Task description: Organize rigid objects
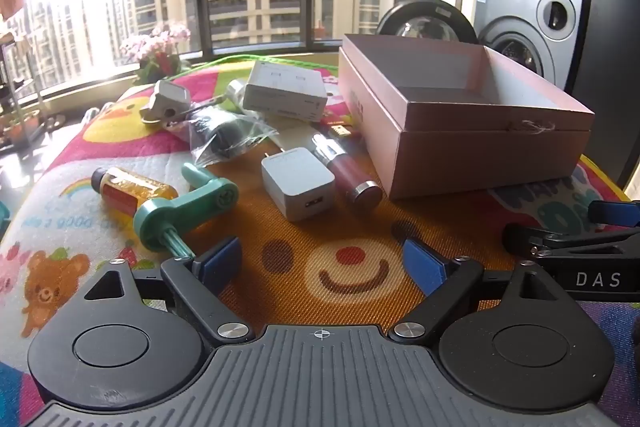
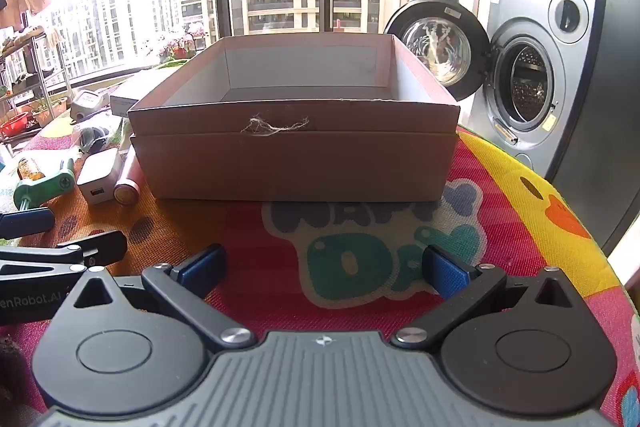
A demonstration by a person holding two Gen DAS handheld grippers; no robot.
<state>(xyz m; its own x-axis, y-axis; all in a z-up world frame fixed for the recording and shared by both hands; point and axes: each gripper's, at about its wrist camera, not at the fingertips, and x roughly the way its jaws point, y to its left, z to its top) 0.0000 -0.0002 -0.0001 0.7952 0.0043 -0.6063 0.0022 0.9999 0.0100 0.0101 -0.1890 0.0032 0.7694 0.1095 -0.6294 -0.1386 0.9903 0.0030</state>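
A pink open box [image 1: 472, 143] stands on the colourful mat; it fills the right wrist view [image 2: 296, 155] and looks empty. Left of it lie a white USB charger [image 1: 298, 183], a pink cylinder with a metal cap [image 1: 348, 171], a green hand crank [image 1: 188, 207], an amber bottle [image 1: 128, 189], a bagged black item [image 1: 224, 139], a white carton [image 1: 284, 93] and a grey gadget [image 1: 166, 103]. My left gripper [image 1: 322, 261] is open and empty, just short of the charger. My right gripper [image 2: 322, 267] is open and empty, in front of the box.
A washing machine [image 2: 532, 87] with its door open stands behind the box at right. Windows and a flower pot [image 1: 158, 55] are at the back. A shelf rack [image 2: 28, 87] stands at far left. The mat's edge curves off at right [image 2: 592, 227].
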